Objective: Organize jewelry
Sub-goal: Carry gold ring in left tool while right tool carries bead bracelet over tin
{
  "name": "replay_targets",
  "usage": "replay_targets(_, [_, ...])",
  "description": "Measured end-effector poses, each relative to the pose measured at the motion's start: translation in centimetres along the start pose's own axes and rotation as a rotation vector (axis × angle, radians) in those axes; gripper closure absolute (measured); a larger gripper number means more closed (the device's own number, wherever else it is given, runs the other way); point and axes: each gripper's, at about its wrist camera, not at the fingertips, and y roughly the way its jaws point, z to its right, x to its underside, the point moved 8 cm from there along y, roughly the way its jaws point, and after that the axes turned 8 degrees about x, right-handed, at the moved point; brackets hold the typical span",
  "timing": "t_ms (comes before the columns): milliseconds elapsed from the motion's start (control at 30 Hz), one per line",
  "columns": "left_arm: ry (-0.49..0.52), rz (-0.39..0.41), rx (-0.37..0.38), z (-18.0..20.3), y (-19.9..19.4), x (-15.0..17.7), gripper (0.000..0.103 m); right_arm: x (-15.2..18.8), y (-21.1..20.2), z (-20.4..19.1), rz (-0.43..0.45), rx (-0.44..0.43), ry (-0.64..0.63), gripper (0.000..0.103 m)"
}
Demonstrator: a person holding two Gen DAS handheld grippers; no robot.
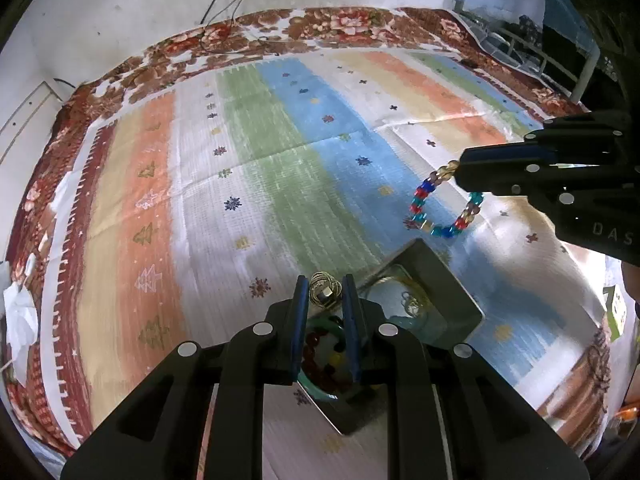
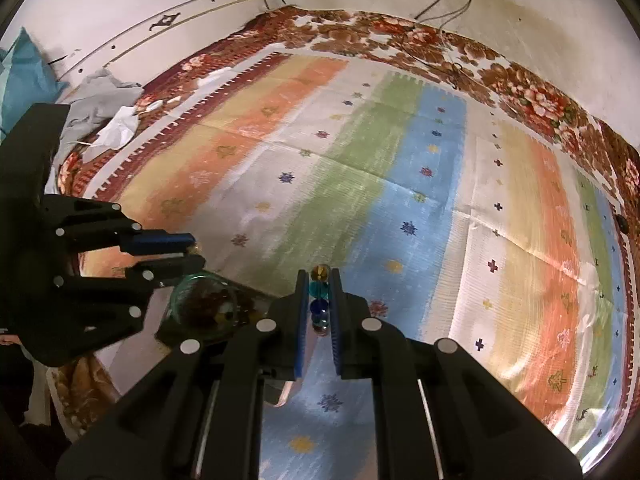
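My left gripper (image 1: 325,289) is shut on a small gold ring cluster (image 1: 324,290) and holds it above a dark rectangular tray (image 1: 448,280). The tray holds a green bangle (image 1: 320,322), dark red beads (image 1: 318,360) and gold pieces (image 1: 412,300). My right gripper (image 2: 320,280) is shut on a multicoloured bead bracelet (image 2: 320,298). In the left wrist view the bracelet (image 1: 424,208) hangs from the right gripper (image 1: 460,168), beyond the tray's far corner. In the right wrist view the left gripper (image 2: 188,250) hovers over the tray's bangle and beads (image 2: 204,304).
A striped, patterned mat (image 1: 280,160) covers the floor, over a red floral blanket (image 1: 340,24). Crumpled white cloth (image 2: 116,128) lies at the mat's far left edge. Cables (image 1: 224,0) run down the wall.
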Motion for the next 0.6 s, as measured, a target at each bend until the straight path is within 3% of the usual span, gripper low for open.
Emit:
replay_targets(267, [-0.002,0.035,0.008,1.1,-1.7,0.9,0.087,0.1,-2.5,-2.6,0.029,-0.018,-0.029,0.092])
replay_targets(600, [-0.029,0.045,0.016,1.0,-2.0,1.8,0.087,0.8,-2.8,-3.9,0.024,-0.026,-0.035,0.092])
